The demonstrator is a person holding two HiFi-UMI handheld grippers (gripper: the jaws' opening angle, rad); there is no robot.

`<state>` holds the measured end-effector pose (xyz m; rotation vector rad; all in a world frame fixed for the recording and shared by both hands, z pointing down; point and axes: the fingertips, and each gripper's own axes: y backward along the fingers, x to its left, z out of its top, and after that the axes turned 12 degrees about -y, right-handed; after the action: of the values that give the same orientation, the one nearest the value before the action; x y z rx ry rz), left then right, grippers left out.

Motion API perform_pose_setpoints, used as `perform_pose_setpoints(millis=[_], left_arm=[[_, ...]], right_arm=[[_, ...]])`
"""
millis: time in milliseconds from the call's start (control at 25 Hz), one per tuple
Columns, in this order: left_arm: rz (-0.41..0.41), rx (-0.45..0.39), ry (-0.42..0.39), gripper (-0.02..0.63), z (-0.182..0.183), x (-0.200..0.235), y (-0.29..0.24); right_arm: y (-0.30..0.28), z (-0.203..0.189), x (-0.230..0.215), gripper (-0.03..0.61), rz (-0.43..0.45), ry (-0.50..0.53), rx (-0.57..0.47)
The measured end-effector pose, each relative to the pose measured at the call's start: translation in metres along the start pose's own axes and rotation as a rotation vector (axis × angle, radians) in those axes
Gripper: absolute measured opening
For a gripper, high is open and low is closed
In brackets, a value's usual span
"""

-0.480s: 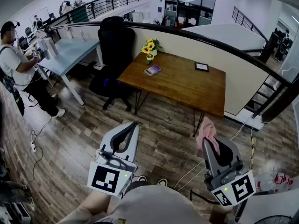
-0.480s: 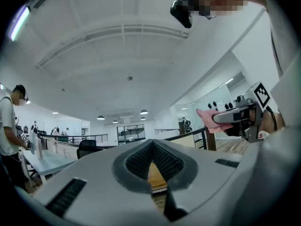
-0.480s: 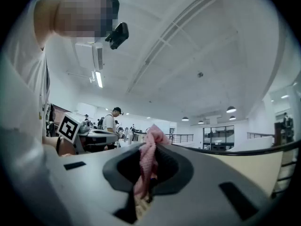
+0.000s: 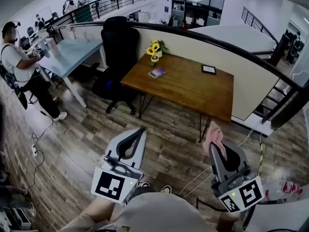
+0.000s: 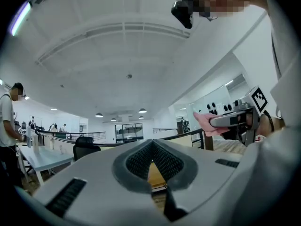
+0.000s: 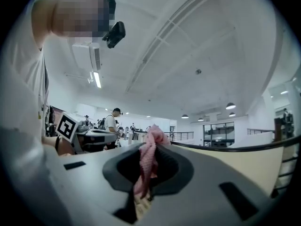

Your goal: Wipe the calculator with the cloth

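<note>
Right claw (image 4: pixel 216 148) with cloth (image 4: pixel 214 133), well short of desk's (image 4: pixel 193 88) near edge.

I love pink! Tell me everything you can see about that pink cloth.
The cloth is pink and soft-looking, with a fine bumpy weave. It is bunched into a crumpled strip, pinched between the shut jaws of the right hand-held gripper. A tuft sticks out past the tips; the rest hangs down between the jaws. Only the gripper touches it, in the air above the wooden floor.
</note>
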<state>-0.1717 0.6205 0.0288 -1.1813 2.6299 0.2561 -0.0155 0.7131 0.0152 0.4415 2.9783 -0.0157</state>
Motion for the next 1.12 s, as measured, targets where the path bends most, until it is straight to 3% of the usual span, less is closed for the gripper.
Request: perform_pose_setpoints(millis=[160,240,280,360,440,560,1120], left_arm=[[0.009,0.031,-0.008,0.003,-0.005,-0.007,-0.006],[0.027,0.008,0.014,0.003,-0.002,-0.006,-0.009],[0.037,-0.014,0.026,0.042,0.001,-0.004,-0.011],[0.065,-0.036,0.021,0.358,0.002,0.000,-0.016],[0.102,-0.018,-0.027,0.439,-0.004,0.003,-0.022],[0.118,0.019,-0.068,0.460,-0.015,0.006,-0.032],[0.128,0.043,-0.067,0.460,-0.048,0.057,-0.130]], right_arm=[[0.000,-0.004,-0.012,0.040,0.005,-0.019,0.000],[0.000,-0.006,-0.016,0.040,0.012,-0.037,0.003],[0.000,-0.008,-0.018,0.040,0.017,-0.043,0.008],[-0.001,-0.010,-0.021,0.040,0.026,-0.049,0.018],[-0.005,-0.012,-0.026,0.040,0.032,-0.052,0.027],[-0.013,-0.018,-0.035,0.040,0.037,-0.056,0.038],[-0.107,-0.024,-0.107,0.041,0.051,-0.070,0.065]])
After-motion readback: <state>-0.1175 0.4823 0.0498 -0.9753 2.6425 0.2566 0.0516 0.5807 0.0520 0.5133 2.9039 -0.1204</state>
